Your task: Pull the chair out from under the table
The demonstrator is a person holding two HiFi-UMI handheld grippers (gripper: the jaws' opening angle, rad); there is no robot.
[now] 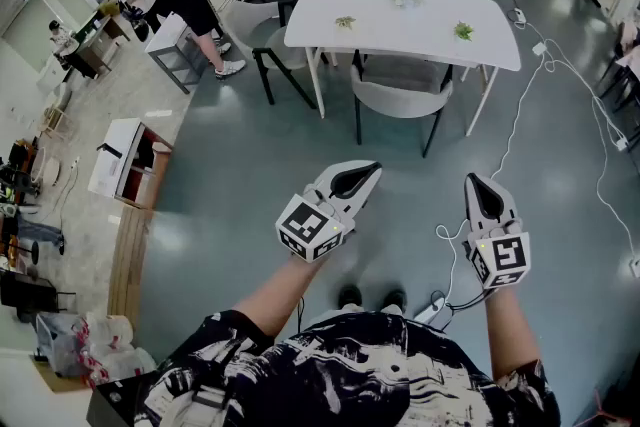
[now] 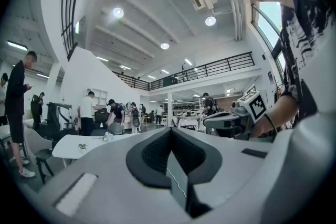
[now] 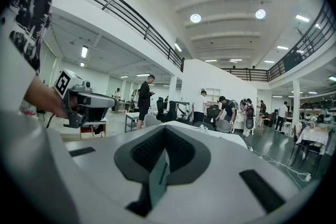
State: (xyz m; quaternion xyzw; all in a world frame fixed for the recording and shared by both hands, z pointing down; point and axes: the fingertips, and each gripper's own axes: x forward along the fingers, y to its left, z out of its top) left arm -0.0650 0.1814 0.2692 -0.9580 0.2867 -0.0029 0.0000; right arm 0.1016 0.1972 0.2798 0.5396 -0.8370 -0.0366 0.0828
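Left side first: the left gripper is held level out front, jaws pressed together with nothing between them. Straight ahead, across open floor, the chair sits tucked under the white table, its grey backrest facing us and its seat beneath the top. Over to the right gripper: closed tight too, empty, well apart from the chair.

Now the risks, as I read them. Both sets of jaws must open before they meet that backrest, or they simply shove the chair deeper. A one-sided grab could swing it into a table leg and rattle the small plants on top. Far right, the white cable trails across the floor, with a loop near the person's shoes. That could snag a chair leg, or catch a backward step.
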